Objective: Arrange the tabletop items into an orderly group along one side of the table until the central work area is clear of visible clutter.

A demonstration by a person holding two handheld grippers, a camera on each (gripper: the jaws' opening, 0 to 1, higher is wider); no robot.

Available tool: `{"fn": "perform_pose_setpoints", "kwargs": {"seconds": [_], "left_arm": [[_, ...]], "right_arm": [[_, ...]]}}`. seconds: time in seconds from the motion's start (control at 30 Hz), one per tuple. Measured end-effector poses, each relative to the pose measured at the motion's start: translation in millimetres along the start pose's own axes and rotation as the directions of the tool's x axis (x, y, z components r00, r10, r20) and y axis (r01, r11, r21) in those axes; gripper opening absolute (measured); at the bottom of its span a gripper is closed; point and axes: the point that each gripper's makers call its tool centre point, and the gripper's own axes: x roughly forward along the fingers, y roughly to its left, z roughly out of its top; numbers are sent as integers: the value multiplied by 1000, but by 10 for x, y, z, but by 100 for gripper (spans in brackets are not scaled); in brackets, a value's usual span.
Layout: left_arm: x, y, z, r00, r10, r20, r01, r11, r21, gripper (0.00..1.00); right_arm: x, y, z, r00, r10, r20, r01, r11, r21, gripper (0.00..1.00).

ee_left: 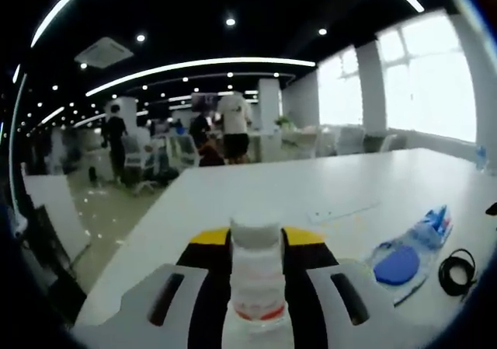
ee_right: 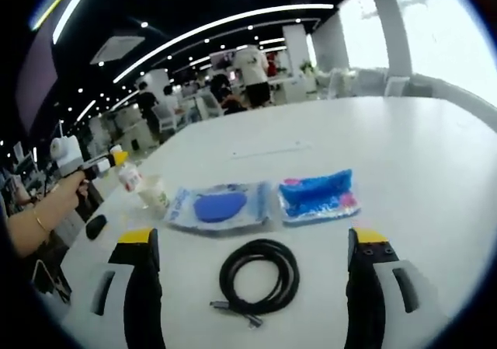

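My left gripper [ee_left: 256, 242] is shut on a small clear bottle [ee_left: 256, 275] with a white cap and a red band, held just above the white table [ee_left: 295, 186]. In the right gripper view that same gripper [ee_right: 116, 161] reaches in from the left, gripped by a hand [ee_right: 54, 197], with the bottle [ee_right: 144, 184] at the table's left edge. My right gripper [ee_right: 255, 287] stands open, its jaws wide either side of a coiled black cable [ee_right: 260, 275]. Beyond the coil lie a clear packet holding a round blue thing [ee_right: 220, 207] and a blue cloth packet [ee_right: 318, 193].
A small black object [ee_right: 95, 226] lies near the table's left edge. The cable [ee_left: 457, 273] and blue packets [ee_left: 400, 262] sit to the right of the left gripper. People and office chairs [ee_left: 233, 131] stand beyond the table's far end.
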Motion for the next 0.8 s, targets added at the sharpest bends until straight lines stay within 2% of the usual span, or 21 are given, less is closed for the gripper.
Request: {"fn": "perform_pose_setpoints", "kwargs": {"seconds": [0.17,0.33,0.8], "left_arm": [[-4,-18,10,1000,-6,-17,5,1000,-8,21],[-18,18,11,1000,-3,-28,2,999,-54,21],[-149,15,90,1000,1,-30,-3,998,-59,21]], "right_arm": [[1,13,-1,1000,4,-1,-4,1000,-2,99],[-3,12,-10,1000,5,-6,-5,1000,6,99],[3,37,-15,1000,14,-10,-14,1000,12,99]]}}
